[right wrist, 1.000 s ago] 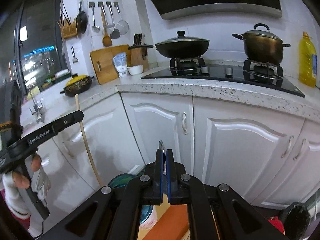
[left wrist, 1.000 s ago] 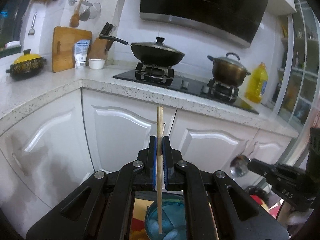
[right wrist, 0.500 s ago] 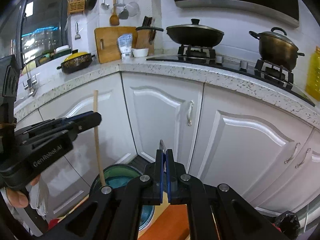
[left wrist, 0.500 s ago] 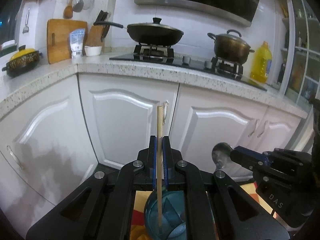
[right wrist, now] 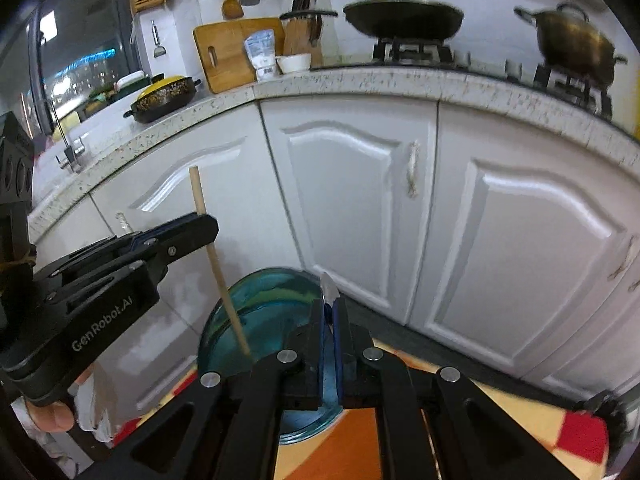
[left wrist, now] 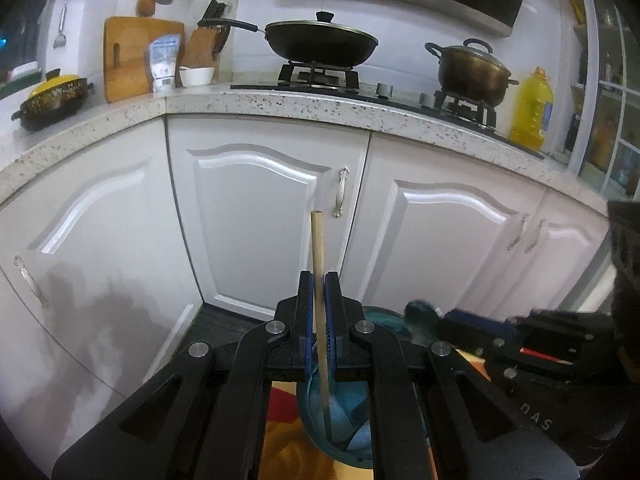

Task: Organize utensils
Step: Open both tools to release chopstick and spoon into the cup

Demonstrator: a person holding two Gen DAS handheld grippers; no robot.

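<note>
My left gripper (left wrist: 319, 280) is shut on a thin wooden chopstick (left wrist: 319, 264) held upright, its lower end inside a blue glass jar (left wrist: 352, 428) below. In the right wrist view the left gripper (right wrist: 200, 226) holds the chopstick (right wrist: 216, 264) down into the jar (right wrist: 276, 312). My right gripper (right wrist: 329, 308) is shut on a metal spoon, whose handle tip (right wrist: 329, 289) sticks out above the jar. In the left wrist view the right gripper (left wrist: 452, 316) shows at the right with the spoon's bowl (left wrist: 420, 314) over the jar's rim.
The jar stands on a red, orange and yellow patterned surface (right wrist: 500, 432). White cabinet doors (left wrist: 264, 216) rise close behind it under a speckled counter (left wrist: 280, 100). A wok (left wrist: 320, 42), a pot (left wrist: 472, 70) and a yellow bottle (left wrist: 532, 110) are up there.
Both grippers have come down toward the jar. The chopstick's lower end has gone deeper into it. The right gripper with the spoon has moved left and down to the jar's rim.
</note>
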